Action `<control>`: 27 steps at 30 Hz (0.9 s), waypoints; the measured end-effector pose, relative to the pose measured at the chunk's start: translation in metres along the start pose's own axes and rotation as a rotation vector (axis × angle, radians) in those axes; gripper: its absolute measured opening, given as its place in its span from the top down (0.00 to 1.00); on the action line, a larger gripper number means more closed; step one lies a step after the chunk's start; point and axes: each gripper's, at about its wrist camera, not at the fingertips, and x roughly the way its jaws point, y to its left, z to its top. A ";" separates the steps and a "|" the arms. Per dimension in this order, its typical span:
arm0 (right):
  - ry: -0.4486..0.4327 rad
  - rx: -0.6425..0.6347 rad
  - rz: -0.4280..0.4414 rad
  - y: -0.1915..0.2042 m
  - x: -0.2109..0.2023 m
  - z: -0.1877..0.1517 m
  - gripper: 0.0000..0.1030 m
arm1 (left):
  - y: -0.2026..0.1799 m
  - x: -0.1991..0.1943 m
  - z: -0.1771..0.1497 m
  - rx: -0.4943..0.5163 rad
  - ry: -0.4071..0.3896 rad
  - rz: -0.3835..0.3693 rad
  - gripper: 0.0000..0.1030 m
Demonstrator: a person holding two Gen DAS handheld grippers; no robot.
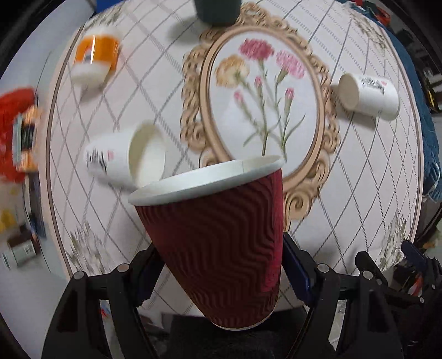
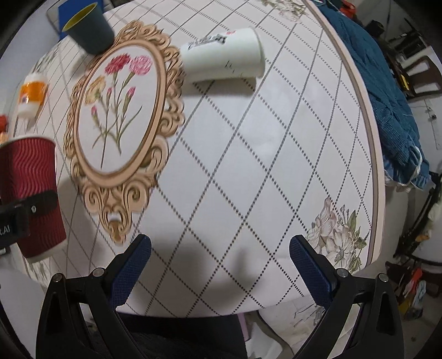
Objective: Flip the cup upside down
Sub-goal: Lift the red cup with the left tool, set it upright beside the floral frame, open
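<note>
1. Left wrist view. Red ripple-wall paper cup [image 1: 221, 243]: nearest item, pinched between the blue pads of the left gripper [image 1: 221, 273]; white rim up and tipped toward the table, base toward the camera, long axis leaning slightly left at the top; held above the near edge of the table [image 1: 373, 193]. Contents not visible.
2. White printed paper cup [image 1: 124, 157]: lying on its side to the left, mouth facing right, inside bare and white; blurred.
3. Second white printed cup [image 1: 367, 95]: on its side to the right, its tan round end facing left.
4. Orange-banded white cup [image 1: 95, 56]: at far left, blurred.
5. Dark cup [image 1: 216, 11]: at the far edge, beyond the printed oval flower frame [image 1: 262, 116].
6. Right wrist view. Right gripper [image 2: 220, 265]: blue pads spread wide, nothing between them, over the near tabletop.
7. Red cup [image 2: 30, 193]: at the left edge, upright, a black finger of the other gripper across its side.
8. White printed cup [image 2: 223, 59]: on its side, far centre, long axis left-right.
9. Dark cup with yellow lining [image 2: 89, 27]: upright, far left; contents cannot be told.
</note>
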 end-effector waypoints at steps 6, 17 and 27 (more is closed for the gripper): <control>0.032 -0.048 -0.003 0.000 0.016 -0.013 0.01 | -0.002 0.027 -0.013 -0.024 0.061 -0.021 0.25; 0.078 -0.030 -0.040 -0.009 0.037 -0.019 0.01 | -0.033 0.067 -0.012 0.057 0.091 0.004 0.25; 0.087 0.003 -0.062 -0.017 0.046 -0.011 0.01 | -0.060 0.069 -0.007 0.102 0.075 0.027 0.25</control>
